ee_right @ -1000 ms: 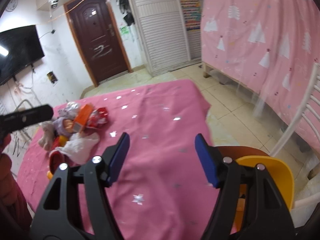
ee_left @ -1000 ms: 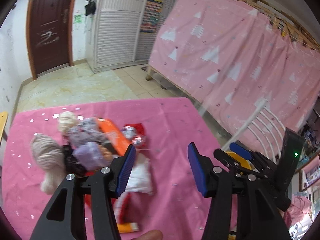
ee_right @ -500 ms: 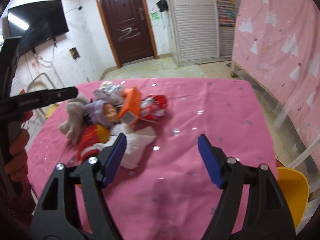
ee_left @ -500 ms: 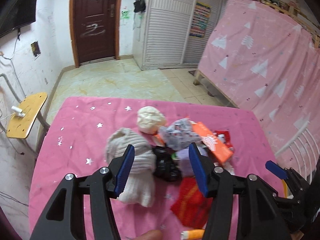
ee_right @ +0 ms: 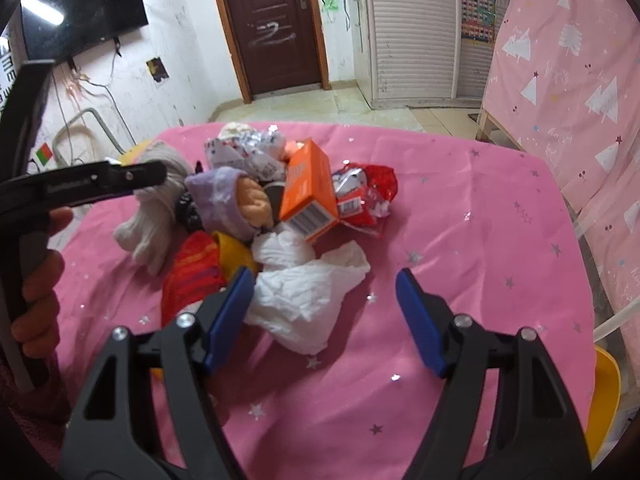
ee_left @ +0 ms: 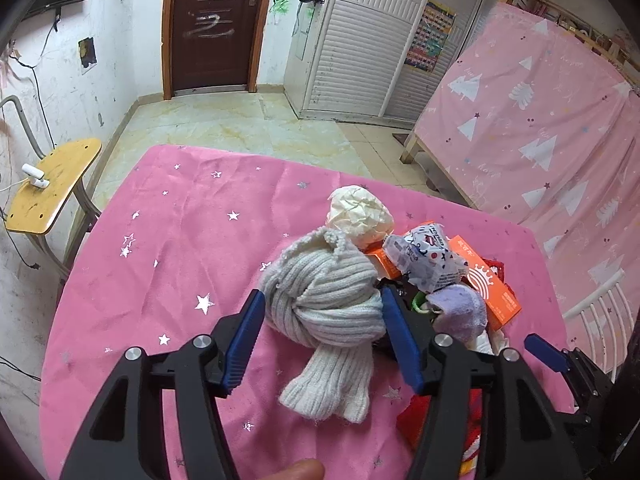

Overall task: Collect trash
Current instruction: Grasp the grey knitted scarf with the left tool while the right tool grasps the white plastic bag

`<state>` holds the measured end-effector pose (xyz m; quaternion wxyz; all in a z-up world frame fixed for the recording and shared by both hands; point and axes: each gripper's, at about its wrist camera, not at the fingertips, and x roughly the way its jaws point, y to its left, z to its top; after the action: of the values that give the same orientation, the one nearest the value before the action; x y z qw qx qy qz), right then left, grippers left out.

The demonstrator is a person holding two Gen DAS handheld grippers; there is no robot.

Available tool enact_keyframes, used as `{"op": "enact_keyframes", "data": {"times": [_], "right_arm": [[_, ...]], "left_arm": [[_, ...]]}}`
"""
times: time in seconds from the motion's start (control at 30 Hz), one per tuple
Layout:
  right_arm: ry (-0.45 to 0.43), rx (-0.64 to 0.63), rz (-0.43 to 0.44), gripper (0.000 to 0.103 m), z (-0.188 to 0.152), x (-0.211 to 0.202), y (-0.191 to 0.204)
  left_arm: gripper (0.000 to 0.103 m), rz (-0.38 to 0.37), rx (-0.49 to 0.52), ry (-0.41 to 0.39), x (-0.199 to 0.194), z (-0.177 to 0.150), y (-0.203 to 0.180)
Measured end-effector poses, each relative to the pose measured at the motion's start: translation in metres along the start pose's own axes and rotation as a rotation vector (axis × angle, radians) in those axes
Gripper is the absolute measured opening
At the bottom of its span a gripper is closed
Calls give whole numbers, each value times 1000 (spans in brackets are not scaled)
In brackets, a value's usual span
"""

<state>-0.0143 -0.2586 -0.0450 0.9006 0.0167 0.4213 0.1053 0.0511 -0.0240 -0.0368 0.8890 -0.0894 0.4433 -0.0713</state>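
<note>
A heap of mixed things lies on the pink starred tablecloth (ee_left: 168, 248). In the left wrist view my left gripper (ee_left: 324, 340) is open, its blue pads on either side of a grey knitted sock bundle (ee_left: 320, 296), not closed on it. Behind lie a crumpled cream paper ball (ee_left: 360, 216), a printed wrapper (ee_left: 424, 256), an orange box (ee_left: 488, 284) and a purple sock (ee_left: 460, 312). In the right wrist view my right gripper (ee_right: 324, 320) is open, over a crumpled white tissue (ee_right: 304, 288). The orange box (ee_right: 308, 192), a red wrapper (ee_right: 368, 196) and a red striped sock (ee_right: 192, 276) lie beyond.
A yellow wooden chair (ee_left: 48, 184) stands left of the table. A pink curtained bed (ee_left: 540, 120) is on the right, with a white rail (ee_left: 596, 312) near the table edge. A yellow seat (ee_right: 608, 392) sits at the table's right corner. Tiled floor and a brown door (ee_left: 212, 24) lie beyond.
Both grippers swung left toward the heap and closer. The left one moved from the table's right side to straddle the grey sock bundle. The right one now hovers over the white tissue.
</note>
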Motion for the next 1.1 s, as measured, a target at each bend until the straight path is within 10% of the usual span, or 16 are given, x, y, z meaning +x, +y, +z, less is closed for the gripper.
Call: {"op": "enact_keyframes", "data": {"times": [0.2, 0.37, 0.73, 1.1], "right_arm": [[45, -13, -19, 69, 1, 14, 2], [46, -13, -27, 31, 1, 17, 0], [-29, 19, -24, 29, 1, -2, -7], [-84, 40, 0, 29, -1, -21, -26]], "left_arm": [[55, -42, -11, -1, 1, -1, 6], [69, -71, -13, 26, 4, -2, 7], [42, -66, -48, 27, 11, -7, 11], [42, 13, -41, -126, -40, 4, -1]]}}
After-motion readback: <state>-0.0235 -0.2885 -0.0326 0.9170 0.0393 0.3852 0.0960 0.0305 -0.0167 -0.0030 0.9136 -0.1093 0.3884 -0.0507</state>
